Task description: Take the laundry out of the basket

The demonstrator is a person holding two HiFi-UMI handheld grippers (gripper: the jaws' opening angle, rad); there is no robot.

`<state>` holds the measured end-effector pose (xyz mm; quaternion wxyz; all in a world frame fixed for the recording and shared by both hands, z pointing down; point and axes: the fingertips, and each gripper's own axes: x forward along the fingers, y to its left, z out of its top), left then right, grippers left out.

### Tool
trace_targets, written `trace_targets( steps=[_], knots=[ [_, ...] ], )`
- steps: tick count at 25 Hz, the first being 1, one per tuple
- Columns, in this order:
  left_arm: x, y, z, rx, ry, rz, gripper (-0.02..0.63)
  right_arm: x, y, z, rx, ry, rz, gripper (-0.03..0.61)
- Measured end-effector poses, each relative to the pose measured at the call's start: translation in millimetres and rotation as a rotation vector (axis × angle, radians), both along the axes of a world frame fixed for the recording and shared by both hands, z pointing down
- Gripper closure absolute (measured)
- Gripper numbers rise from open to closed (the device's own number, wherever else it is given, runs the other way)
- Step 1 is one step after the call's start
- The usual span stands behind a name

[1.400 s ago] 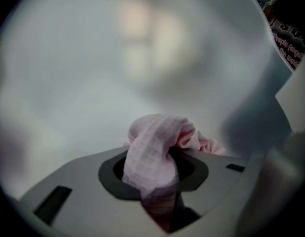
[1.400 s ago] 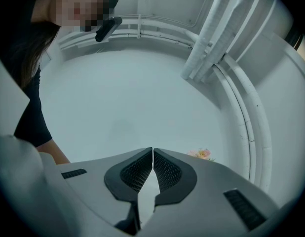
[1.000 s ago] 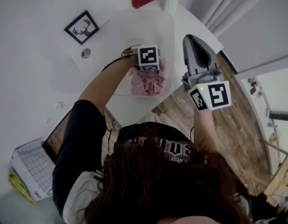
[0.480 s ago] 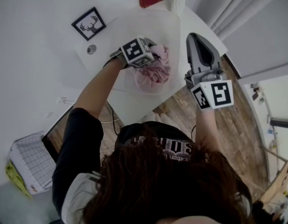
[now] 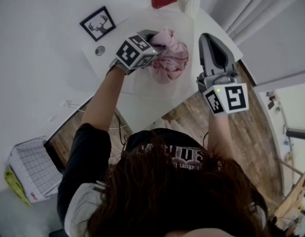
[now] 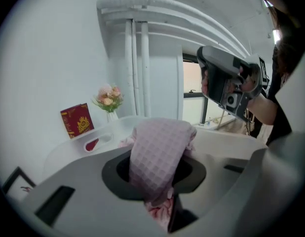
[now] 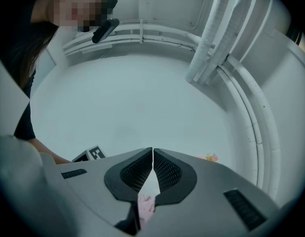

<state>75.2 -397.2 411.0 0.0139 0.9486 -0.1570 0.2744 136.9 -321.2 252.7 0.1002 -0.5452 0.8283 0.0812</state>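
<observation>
The left gripper is clenched on a pink cloth; in the left gripper view the waffle-weave fabric fills the gap between the jaws and hangs over them. The bundle is held above the white basket on the table, seemingly clear of the rim. Further right, the right gripper points upward, away from the basket, with its jaws pressed together and nothing between the pads. By this reading the task is partly done: one piece is lifted but not yet set down outside. The cloth hides the basket's floor, so it cannot be told whether more laundry remains.
</observation>
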Motion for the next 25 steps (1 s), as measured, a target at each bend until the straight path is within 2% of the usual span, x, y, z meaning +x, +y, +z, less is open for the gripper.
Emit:
trace_targets(
  steps=[9, 25],
  knots=[
    [-18, -3, -86, 0.103, 0.179, -0.179, 0.515, -3, -1, -9, 0.018, 0.004, -0.007, 0.549],
    [-45, 25, -176, 0.393, 0.347, -0.465, 0.515, -3, -13, -45, 0.063, 0.017, 0.026, 0.551]
  ],
)
